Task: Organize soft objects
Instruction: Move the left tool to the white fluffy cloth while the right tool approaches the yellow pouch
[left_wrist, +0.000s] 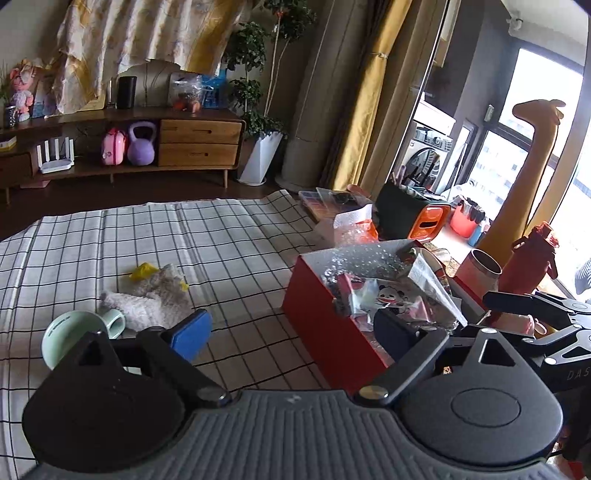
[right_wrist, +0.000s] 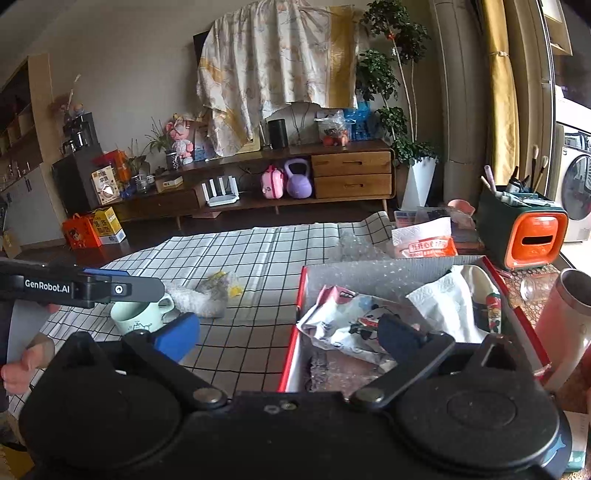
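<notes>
Right wrist: gripper (right_wrist: 290, 338) agape, seemingly empty.

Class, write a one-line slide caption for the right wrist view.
Open right gripper hovers over a red box of soft packets, with grey plush toy and mint mug on the checked cloth.

The left tongs (left_wrist: 291, 334) are showing a grey ribbed body with two round matte black housings, black link arms pinned by metal rivets, and fingers (left_wrist: 192, 334) padded in blue. The right tongs (right_wrist: 288, 338) are wearing the same build in black, with small screws sitting along the middle of the body, rivets at the arm pivots, and a bright blue pad (right_wrist: 177, 338) facing a darker one. In the right wrist view the left tool's black side bar is carrying white "GenRobot.AI" lettering and a round screw head, and the person's left hand (right_wrist: 22, 363) is emerging from a pale sleeve.
</notes>
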